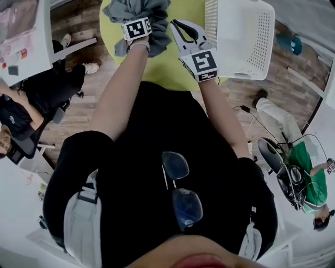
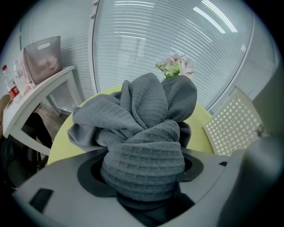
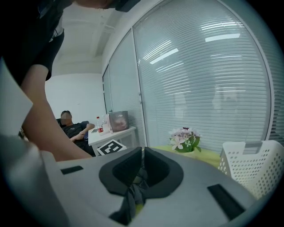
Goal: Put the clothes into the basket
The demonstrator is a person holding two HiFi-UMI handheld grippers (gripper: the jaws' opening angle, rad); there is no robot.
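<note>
Basket [image 1: 264,36] of white holed plastic stands at the right side of a round yellow-green table [image 1: 167,68]; what shows of its inside is only its own bare white walls. Beside it, toward the table's middle, a grey waffle-weave cloth [image 1: 157,15] is heaped on the tabletop, outside the basket.

The left gripper [image 2: 144,170] points steeply down into the heap. Its jaws are closed on a thick bunch of the cloth, which fills the gap and bulges up above the pads. The right gripper [image 3: 142,166] sits at the heap's edge nearest the basket. Its jaws are pressed almost together, with a thin dark fold of the cloth caught in the slit.

A small bunch of pale flowers [image 2: 175,65] stands at the far side of the table. Behind it, white blinds [image 2: 168,35] cover a glass wall. To the left is a white side table [image 2: 44,88] with bottles [image 2: 12,91] on it, and a person [image 3: 73,128] sits nearby. The floor [image 1: 78,15] is wood planks.
</note>
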